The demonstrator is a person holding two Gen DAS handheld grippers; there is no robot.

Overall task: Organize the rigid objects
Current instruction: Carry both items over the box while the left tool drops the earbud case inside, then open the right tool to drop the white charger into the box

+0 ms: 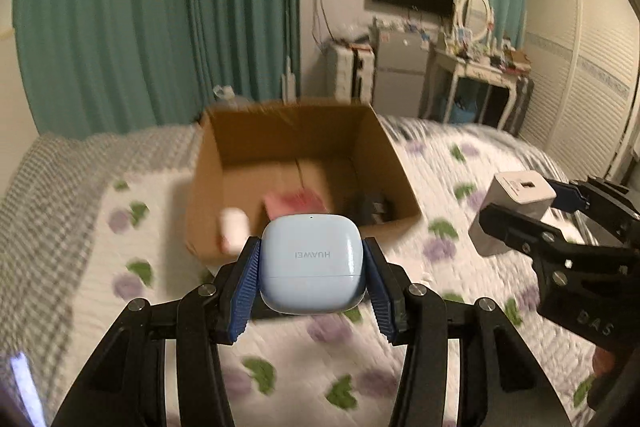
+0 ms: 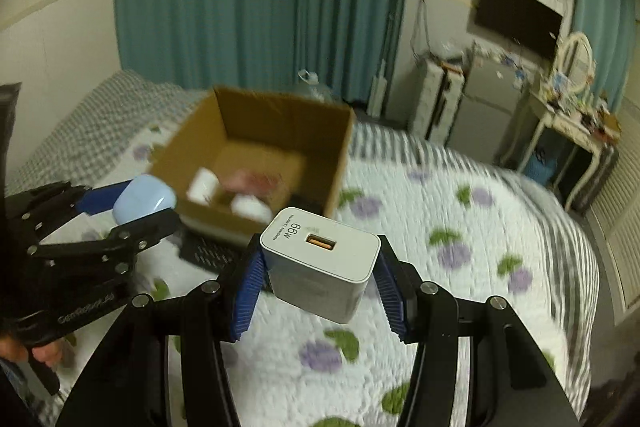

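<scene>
Black linkage arms of the left gripper fill the bottom of the left wrist view; its blue ribbed pads clamp a pale blue earbud case by its two flat sides, at centre frame. In the right wrist view the right gripper likewise pinches a white charger block at centre, USB port facing up.

Behind both, a bed with a white quilt printed in purple and green spreads across the lower half. An open cardboard box sits on it, upper middle, with blurred pink, white and dark items inside.

Both held things look rigid and light. The case's glossy rounded shell seems likely to slip, so gripping its flat faces suits it. The charger's matte square sides should hold firmly.
</scene>
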